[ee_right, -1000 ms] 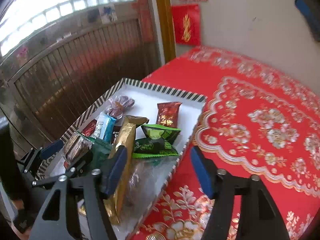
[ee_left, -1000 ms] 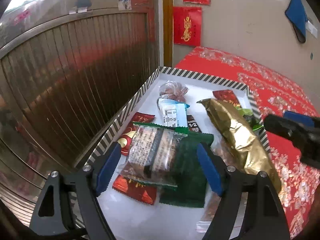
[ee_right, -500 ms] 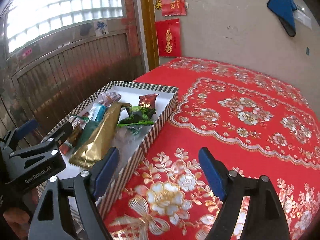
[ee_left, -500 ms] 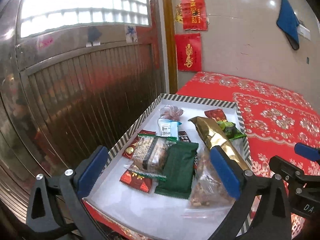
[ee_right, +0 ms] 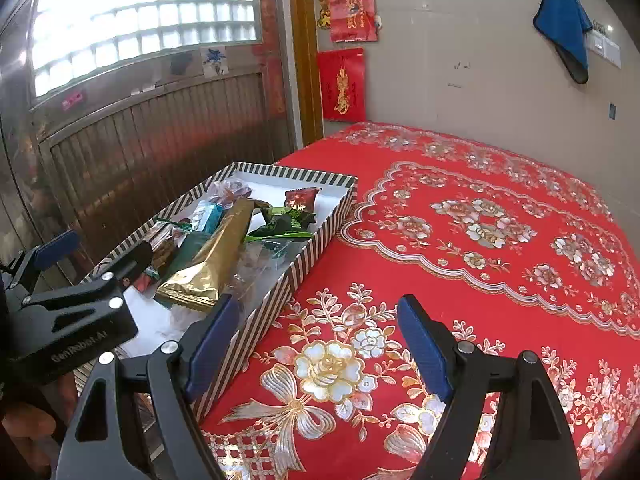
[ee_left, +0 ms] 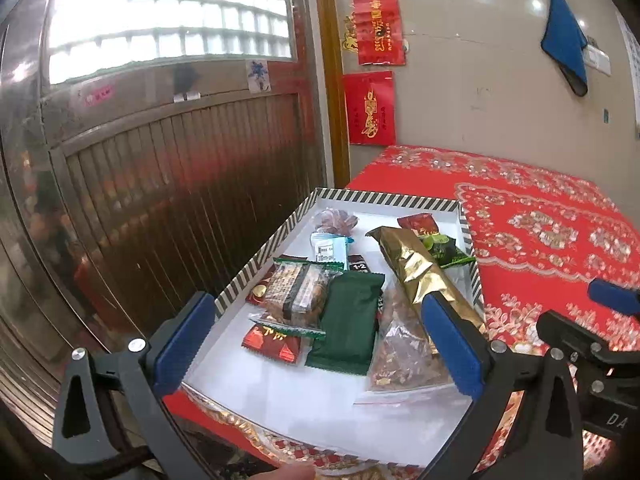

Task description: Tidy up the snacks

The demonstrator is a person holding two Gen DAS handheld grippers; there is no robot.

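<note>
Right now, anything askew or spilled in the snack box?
Nothing spilled. The gold packet lies diagonally, overlapping the clear bag, and the snacks are heaped unsorted in the striped box. Both grippers are open and empty.

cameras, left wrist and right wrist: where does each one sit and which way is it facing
Left wrist: rides the left gripper, angled down into the striped snack box; both own fingers, the right gripper and a fingertip show.
Right wrist: rides the right gripper, angled down over the red tablecloth; own fingers and the left gripper show.
Shared: box, gold packet, tablecloth, blue cloth.
</note>
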